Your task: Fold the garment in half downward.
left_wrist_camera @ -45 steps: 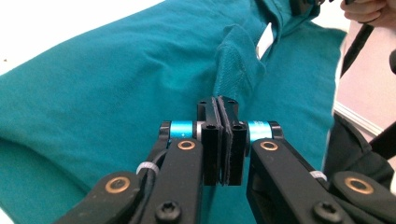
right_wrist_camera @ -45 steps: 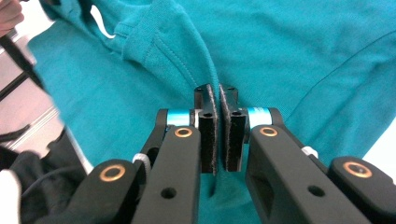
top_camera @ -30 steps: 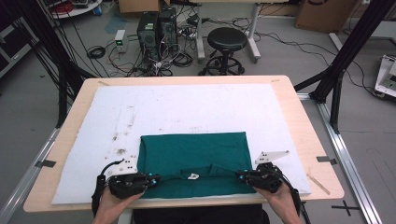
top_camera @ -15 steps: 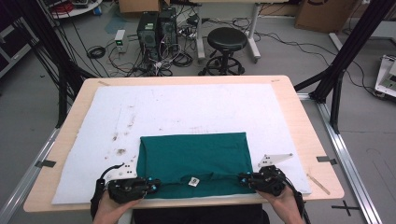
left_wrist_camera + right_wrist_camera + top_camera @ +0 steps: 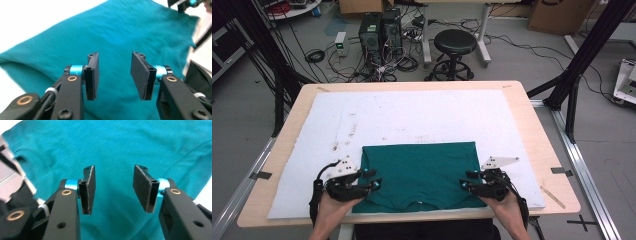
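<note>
A teal green shirt (image 5: 419,170) lies folded flat on the white mat (image 5: 412,115), its collar at the near edge. My left gripper (image 5: 374,184) hovers over the shirt's near left corner. Its jaws have just been opening and stand apart, with nothing between the pads (image 5: 93,75), only shirt fabric (image 5: 125,30) below my left gripper (image 5: 115,72). My right gripper (image 5: 464,182) is at the shirt's near right corner. Its jaws have also just been opening. My right gripper (image 5: 115,188) shows open above the teal cloth (image 5: 115,142), gripping nothing.
The mat covers most of the wooden table (image 5: 532,130), whose near edge lies just below my hands. Beyond the far edge stand a black stool (image 5: 454,47) and computer towers (image 5: 379,30) on the floor among cables. Black frame posts (image 5: 577,65) rise at the right.
Both grippers were shut on the shirt's near edge and have let it go, jaws now apart. The left hand has risen a little. The shirt's near edge lies flat.
</note>
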Motion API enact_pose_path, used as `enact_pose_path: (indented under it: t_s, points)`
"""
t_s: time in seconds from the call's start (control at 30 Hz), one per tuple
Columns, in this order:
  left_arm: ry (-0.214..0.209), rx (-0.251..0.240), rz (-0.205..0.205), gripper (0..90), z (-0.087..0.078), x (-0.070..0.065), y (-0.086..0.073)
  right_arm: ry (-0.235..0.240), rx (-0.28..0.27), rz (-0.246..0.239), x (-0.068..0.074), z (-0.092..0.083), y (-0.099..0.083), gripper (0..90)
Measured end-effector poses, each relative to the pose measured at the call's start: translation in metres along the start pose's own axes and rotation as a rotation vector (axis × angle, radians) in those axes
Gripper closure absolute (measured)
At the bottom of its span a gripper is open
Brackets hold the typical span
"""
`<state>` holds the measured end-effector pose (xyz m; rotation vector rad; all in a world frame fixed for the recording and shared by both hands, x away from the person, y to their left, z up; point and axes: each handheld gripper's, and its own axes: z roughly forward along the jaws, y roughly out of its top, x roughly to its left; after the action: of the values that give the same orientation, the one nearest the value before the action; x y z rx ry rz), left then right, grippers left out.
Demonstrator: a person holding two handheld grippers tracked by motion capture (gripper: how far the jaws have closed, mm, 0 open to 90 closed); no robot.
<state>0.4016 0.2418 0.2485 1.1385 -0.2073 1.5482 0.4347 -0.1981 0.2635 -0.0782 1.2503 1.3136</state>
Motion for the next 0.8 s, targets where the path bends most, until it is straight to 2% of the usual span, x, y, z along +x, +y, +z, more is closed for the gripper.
enact_pose_path:
  t_s: [0.1, 0.3, 0.4, 0.57, 0.73, 0.8]
  points:
    - [0.022, -0.002, 0.009, 52.0, -0.002, 0.013, 0.011, -0.029, -0.02, 0.023, -0.009, 0.002, 0.007, 44.4]
    - [0.117, -0.006, 0.004, 49.3, -0.005, 0.039, 0.031, -0.066, -0.039, 0.085, -0.03, 0.006, 0.018, 34.6]
    - [0.143, -0.016, -0.032, 49.2, -0.003, 0.053, 0.035, -0.088, -0.06, 0.106, -0.039, 0.007, 0.021, 31.3]
    - [0.132, 0.006, -0.125, 49.1, 0.009, 0.081, 0.036, -0.14, -0.08, 0.117, -0.051, 0.005, 0.03, 31.2]
    - [0.187, 0.034, -0.175, 49.2, 0.022, 0.101, 0.03, -0.187, -0.094, 0.097, -0.055, 0.004, 0.04, 31.0]
    - [0.2, 0.045, -0.174, 49.2, 0.025, 0.103, 0.028, -0.191, -0.096, 0.104, -0.056, 0.004, 0.04, 31.0]
